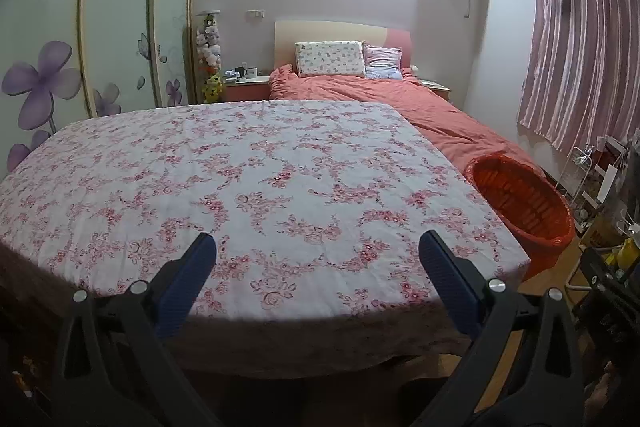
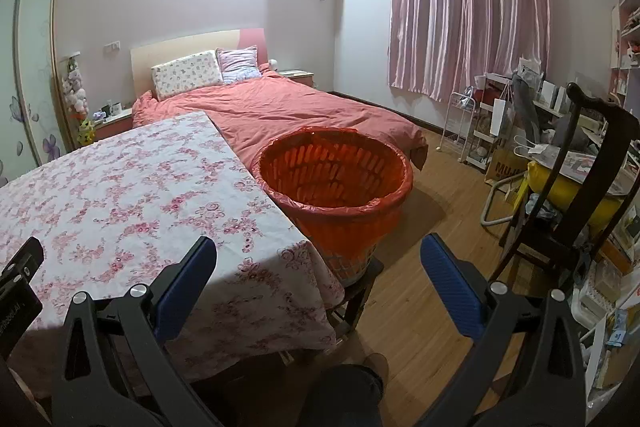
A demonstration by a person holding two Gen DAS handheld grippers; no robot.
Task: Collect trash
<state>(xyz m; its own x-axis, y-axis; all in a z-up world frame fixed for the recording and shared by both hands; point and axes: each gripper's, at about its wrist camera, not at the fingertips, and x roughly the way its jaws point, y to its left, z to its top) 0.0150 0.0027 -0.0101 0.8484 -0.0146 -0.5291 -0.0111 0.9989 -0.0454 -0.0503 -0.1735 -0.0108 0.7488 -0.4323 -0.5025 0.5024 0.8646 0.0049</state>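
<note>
Basket (image 2: 334, 183) — beyond right gripper's (image 2: 318, 255) spread jaws.

We can't see the basket (image 1: 524, 203) bottom from the left wrist view, the table (image 1: 240, 179) corner covers its near side, and the liner hides whatever sits deep inside. In the right wrist view the table's legs are lost under the floral cloth (image 2: 120, 195), and the stool (image 2: 360, 291) under the basket is mostly blocked by the cloth's hanging corner. The stuff on the nightstand (image 1: 246, 79) is too small for us to name beyond a mug shape. The cluttered shelves (image 2: 480, 123) on the right are a blur of bags and boxes. The chair (image 2: 576, 187) gets cut off by the right finger (image 2: 452, 283).
</note>
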